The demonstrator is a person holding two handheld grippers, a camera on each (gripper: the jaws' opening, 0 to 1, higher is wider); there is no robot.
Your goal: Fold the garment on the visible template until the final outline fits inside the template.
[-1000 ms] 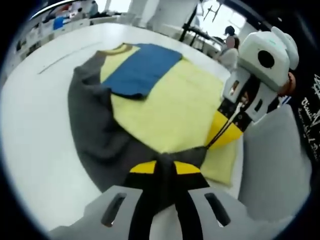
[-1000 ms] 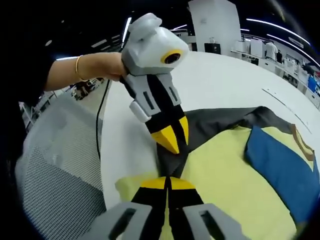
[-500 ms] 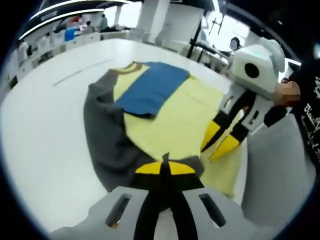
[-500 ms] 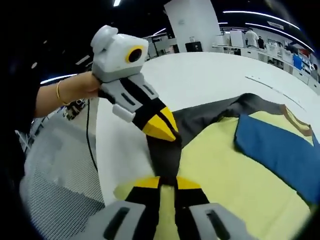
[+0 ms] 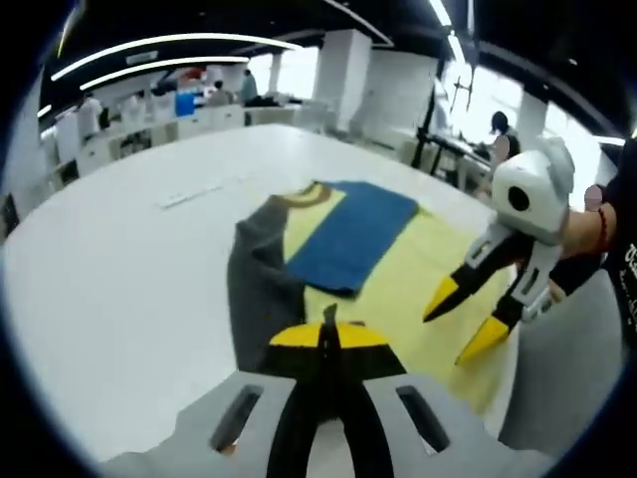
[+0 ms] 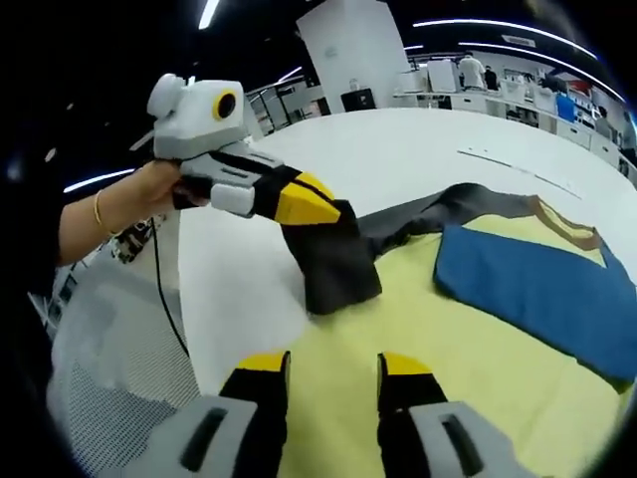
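Gripping: the left gripper (image 6: 317, 207) has its yellow-tipped jaws clenched on a grey sleeve (image 6: 333, 264) of the garment, the cloth lifted off the white tabletop (image 6: 418, 154) and hanging down from the tips; in the left gripper view its own jaws (image 5: 329, 337) meet with the dark cloth between them.
Right gripper: the right gripper (image 6: 331, 364) has its 2 jaws released and apart, poised just above the yellow cloth; in the left gripper view it (image 5: 468, 319) comes in from the right, jaws spread, held by a hand (image 5: 582, 214).
Garment: a yellow shirt (image 5: 398, 289) with grey sleeves lies flat near the tabletop edge closest to the person, with 1 blue panel (image 5: 353, 234) on its upper half up to the brownish neckline (image 5: 296, 197).
Blue panel, right gripper view: the blue panel (image 6: 537, 294) lies toward the far right of the yellow shirt (image 6: 438, 368).
Template: I cannot make out a template outline under the garment.
Holder: a hand (image 6: 134, 199) with a gold bangle holds the left gripper.
Edge: grey mesh material (image 6: 109, 358) sits beside the near tabletop edge.
Background: people and shelves well beyond the far edge.
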